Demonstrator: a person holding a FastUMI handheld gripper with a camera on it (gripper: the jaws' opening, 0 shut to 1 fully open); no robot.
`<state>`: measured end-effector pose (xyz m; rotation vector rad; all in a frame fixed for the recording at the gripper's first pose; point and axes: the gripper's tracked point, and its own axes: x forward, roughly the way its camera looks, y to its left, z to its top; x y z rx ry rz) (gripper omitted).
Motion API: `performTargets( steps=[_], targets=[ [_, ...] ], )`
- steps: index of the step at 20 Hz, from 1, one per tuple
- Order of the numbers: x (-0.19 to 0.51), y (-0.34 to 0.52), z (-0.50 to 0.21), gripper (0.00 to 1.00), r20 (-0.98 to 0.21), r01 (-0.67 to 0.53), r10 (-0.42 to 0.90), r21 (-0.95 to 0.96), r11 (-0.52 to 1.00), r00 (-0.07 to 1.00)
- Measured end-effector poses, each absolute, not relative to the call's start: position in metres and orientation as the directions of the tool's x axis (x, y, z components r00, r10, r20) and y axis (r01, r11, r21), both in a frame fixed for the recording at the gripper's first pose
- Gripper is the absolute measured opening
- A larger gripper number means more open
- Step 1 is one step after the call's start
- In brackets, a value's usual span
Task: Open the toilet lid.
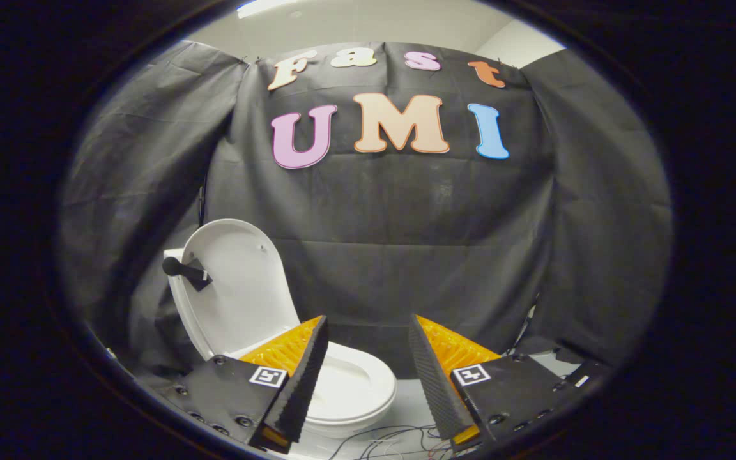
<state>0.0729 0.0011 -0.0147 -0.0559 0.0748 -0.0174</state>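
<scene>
White toilet lid (240,281) upright over an empty bowl (349,383), tool (368,348) fingers apart, gripping nothing.

Black cloth (406,217) hangs in creased panels as the booth's wall. Above it shows a pale ceiling (368,25) with a bright light strip (266,6). Thin loose wires (393,441) lie tangled on the pale floor (409,402).
</scene>
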Motion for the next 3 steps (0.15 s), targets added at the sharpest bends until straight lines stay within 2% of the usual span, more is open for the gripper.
performTargets(
  steps=[3],
  targets=[
    [0.0614,0.0040,-0.0219,0.80,-0.104,-0.004,-0.002,-0.052,0.999,0.995]
  ],
)
